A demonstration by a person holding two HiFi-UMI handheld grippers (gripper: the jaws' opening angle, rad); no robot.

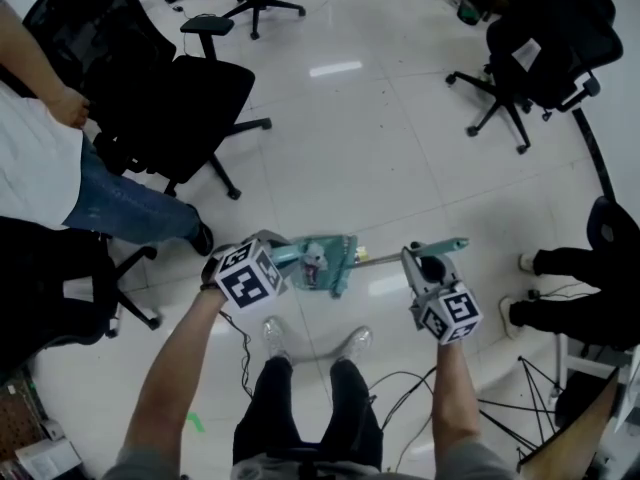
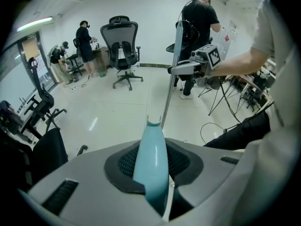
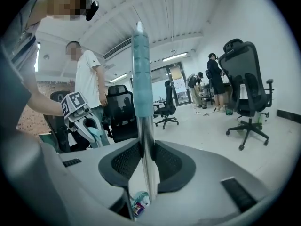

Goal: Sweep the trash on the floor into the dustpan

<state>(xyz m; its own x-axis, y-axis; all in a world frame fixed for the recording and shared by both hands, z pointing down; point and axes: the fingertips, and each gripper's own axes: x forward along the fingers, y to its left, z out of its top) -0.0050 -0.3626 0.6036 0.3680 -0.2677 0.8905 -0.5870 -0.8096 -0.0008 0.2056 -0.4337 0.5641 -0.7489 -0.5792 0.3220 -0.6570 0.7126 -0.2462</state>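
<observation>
My left gripper (image 1: 284,258) is shut on the teal handle (image 2: 150,164) of the dustpan (image 1: 330,265), which hangs above the white floor in front of my feet. Colourful trash (image 1: 315,266) lies inside the pan and also shows low in the right gripper view as trash (image 3: 137,205). My right gripper (image 1: 422,256) is shut on the broom's metal pole (image 3: 145,140), just below its teal grip (image 3: 141,74). The pole (image 2: 170,81) runs from the dustpan handle's forked tip up to the right gripper (image 2: 188,68). The left gripper (image 3: 91,128) shows at the left in the right gripper view.
Black office chairs stand around: one (image 1: 190,98) at the left, one (image 1: 540,48) at the upper right. A seated person's leg (image 1: 130,208) reaches in from the left, another person's feet (image 1: 530,288) from the right. Cables (image 1: 400,383) and a tripod (image 1: 540,398) lie near my feet.
</observation>
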